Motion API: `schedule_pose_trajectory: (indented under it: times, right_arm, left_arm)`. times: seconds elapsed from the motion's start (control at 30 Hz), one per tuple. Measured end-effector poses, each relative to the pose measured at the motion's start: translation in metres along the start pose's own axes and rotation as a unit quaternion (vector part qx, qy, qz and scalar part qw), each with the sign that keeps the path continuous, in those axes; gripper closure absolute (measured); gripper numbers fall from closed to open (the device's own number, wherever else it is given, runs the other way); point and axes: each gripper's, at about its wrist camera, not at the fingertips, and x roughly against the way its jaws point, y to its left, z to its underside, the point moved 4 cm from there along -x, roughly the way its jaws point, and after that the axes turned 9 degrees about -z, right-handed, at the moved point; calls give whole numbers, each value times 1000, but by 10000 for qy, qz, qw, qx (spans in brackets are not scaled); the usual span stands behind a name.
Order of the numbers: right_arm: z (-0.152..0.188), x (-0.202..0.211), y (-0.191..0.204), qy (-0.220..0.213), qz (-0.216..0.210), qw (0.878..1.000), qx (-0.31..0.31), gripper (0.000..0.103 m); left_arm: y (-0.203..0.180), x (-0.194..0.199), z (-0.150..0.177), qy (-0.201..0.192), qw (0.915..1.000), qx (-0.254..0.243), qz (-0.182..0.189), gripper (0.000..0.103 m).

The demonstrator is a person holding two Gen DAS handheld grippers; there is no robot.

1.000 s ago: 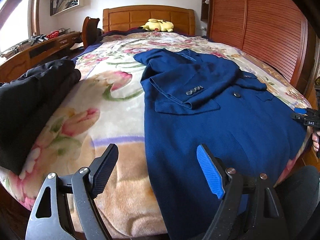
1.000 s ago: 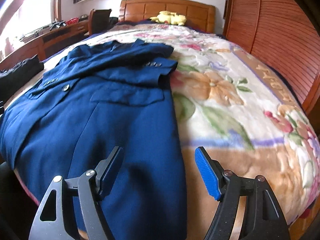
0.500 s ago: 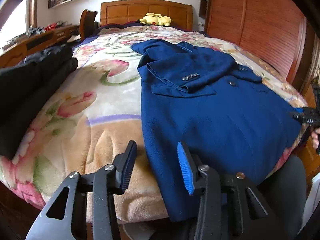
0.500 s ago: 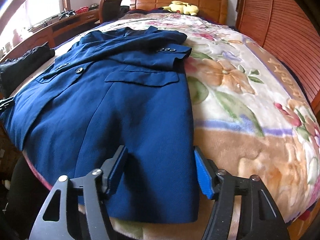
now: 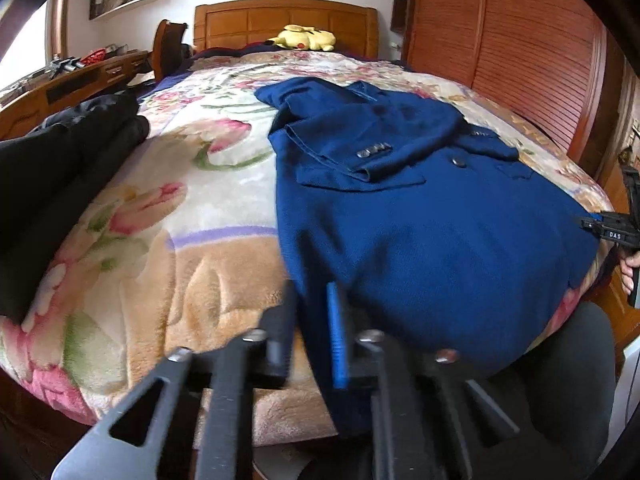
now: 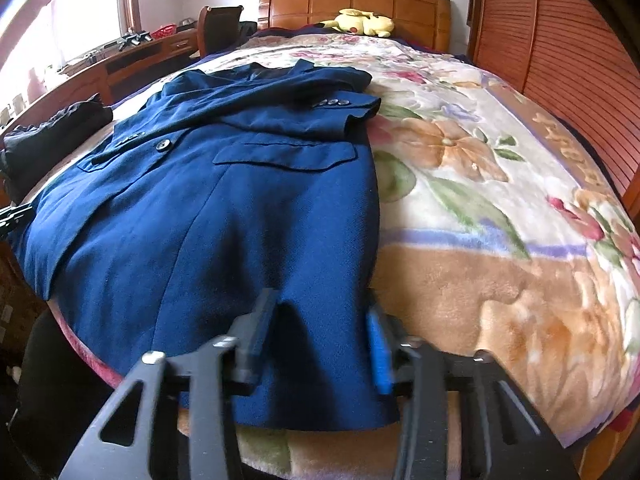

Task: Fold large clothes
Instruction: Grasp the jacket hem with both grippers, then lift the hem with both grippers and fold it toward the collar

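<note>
A dark blue jacket (image 5: pixel 420 216) lies flat on the floral blanket (image 5: pixel 192 184), sleeves folded across its chest, hem hanging over the bed's foot. My left gripper (image 5: pixel 314 328) is nearly shut, its jaws pinching the jacket's left hem corner. In the right wrist view the jacket (image 6: pixel 208 216) fills the left half. My right gripper (image 6: pixel 320 336) is partly closed, its fingers straddling the jacket's right hem corner with cloth bunched between them. The right gripper also shows at the right edge of the left wrist view (image 5: pixel 616 232).
Folded black clothes (image 5: pixel 52 184) lie at the bed's left edge. A yellow plush toy (image 5: pixel 304 38) rests by the wooden headboard (image 5: pixel 280 20). A slatted wooden wardrobe (image 5: pixel 532 60) stands on the right. A desk (image 6: pixel 132 60) runs along the left wall.
Both grippers moved down to the jacket's hem and narrowed. The left jaws went from wide open to nearly shut on the hem corner. The right jaws closed partway around the other corner.
</note>
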Motion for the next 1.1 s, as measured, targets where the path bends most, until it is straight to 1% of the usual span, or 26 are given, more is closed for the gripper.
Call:
schedule_pose_trajectory:
  times: [0.03, 0.07, 0.13, 0.2, 0.23, 0.33, 0.47, 0.6, 0.67, 0.83, 0.93, 1.03, 1.1]
  right_arm:
    - [-1, 2, 0, -41, -60, 10000, -36, 91]
    - [-3, 5, 0, -115, -109, 9998, -86, 93]
    - [-8, 15, 1, -300, -193, 9993, -81, 94]
    - [-15, 31, 4, -590, -292, 9978, -77, 95]
    - [-20, 40, 5, -728, -300, 9968, -98, 95]
    - [-36, 70, 9, -1116, -307, 9932, -124, 95]
    - [-53, 106, 23, -1430, -317, 9892, 82, 95]
    - [-62, 150, 37, -1811, -412, 9822, 271, 95]
    - [-65, 172, 43, -1977, -440, 9786, 360, 95]
    - [-72, 234, 54, -2467, -491, 9662, 556, 95]
    - [-78, 271, 60, -2744, -489, 9580, 680, 95]
    - [-83, 303, 65, -3011, -458, 9489, 827, 95]
    - [-82, 312, 64, -3102, -388, 9461, 848, 95]
  left_arm:
    - [0, 3, -2, -22, 10000, 29, 46, 99]
    - [0, 6, -4, -66, 10000, 30, 46, 100]
    - [0, 17, -12, -235, 9997, 41, 39, 101]
    - [-1, 30, -21, -425, 9990, 56, 82, 101]
    - [-2, 43, -28, -619, 9980, 98, 121, 101]
    - [-2, 70, -45, -944, 9953, 96, 172, 101]
    - [-4, 100, -61, -1263, 9918, 18, 201, 101]
    - [-3, 139, -73, -1684, 9854, -2, 232, 101]
    - [-3, 161, -81, -1906, 9812, 10, 304, 101]
    - [-7, 213, -106, -2439, 9690, -98, 383, 101]
    - [-6, 238, -125, -2745, 9609, -145, 323, 101]
    - [-2, 256, -141, -2996, 9537, -111, 251, 101]
    - [5, 254, -149, -3032, 9526, -49, 227, 101]
